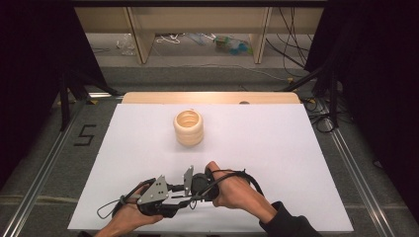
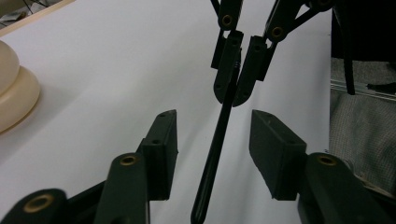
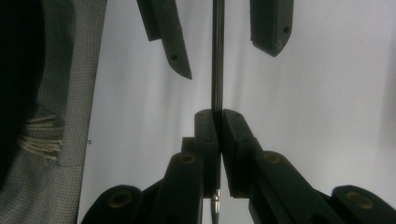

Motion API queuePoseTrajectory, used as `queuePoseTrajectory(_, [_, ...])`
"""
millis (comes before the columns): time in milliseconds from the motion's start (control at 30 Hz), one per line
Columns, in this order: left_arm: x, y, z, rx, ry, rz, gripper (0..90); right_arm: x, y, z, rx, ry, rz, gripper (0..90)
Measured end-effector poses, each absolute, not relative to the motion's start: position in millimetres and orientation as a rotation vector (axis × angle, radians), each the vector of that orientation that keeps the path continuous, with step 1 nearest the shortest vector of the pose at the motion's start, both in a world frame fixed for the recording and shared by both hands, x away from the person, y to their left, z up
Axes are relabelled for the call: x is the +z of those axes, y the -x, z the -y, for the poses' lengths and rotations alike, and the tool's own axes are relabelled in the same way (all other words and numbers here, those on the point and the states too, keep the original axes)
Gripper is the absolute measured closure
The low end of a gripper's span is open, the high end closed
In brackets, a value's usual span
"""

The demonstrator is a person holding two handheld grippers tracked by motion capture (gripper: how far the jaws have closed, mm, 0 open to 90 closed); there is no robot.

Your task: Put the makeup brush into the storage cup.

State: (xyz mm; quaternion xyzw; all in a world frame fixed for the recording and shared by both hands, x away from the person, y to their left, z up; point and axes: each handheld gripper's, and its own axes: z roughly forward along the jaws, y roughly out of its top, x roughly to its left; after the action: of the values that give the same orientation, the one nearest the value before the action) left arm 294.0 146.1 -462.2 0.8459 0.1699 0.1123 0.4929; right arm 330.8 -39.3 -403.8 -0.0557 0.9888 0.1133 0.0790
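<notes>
My right gripper (image 2: 238, 70) pinches a thin black rod (image 2: 215, 154) at one end. Its long axis runs down the frame between my left gripper's (image 2: 212, 149) spread jaws, untouched.

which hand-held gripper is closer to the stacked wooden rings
Right, slightly. The right hand-held gripper lies nearly straight below the stacked wooden rings in the high view; the left hand-held gripper sits a little lower still.

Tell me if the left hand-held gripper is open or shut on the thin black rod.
Open. In the left gripper view, the left hand-held gripper has clear gaps between both pads and the thin black rod.
</notes>
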Motion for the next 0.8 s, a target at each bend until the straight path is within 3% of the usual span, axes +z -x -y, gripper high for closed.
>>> queuePoseTrajectory(200, [-462.5,-292.8,-146.1,0.262,-2.067,-0.387,62.8,-403.7,-331.5,37.7,0.37,0.229,-2.942,85.3])
queuePoseTrajectory(800, [-463.3,-291.9,-146.0,0.254,-2.083,-0.356,73.0,-399.4,-325.1,36.8,0.356,0.224,-2.951,85.3])
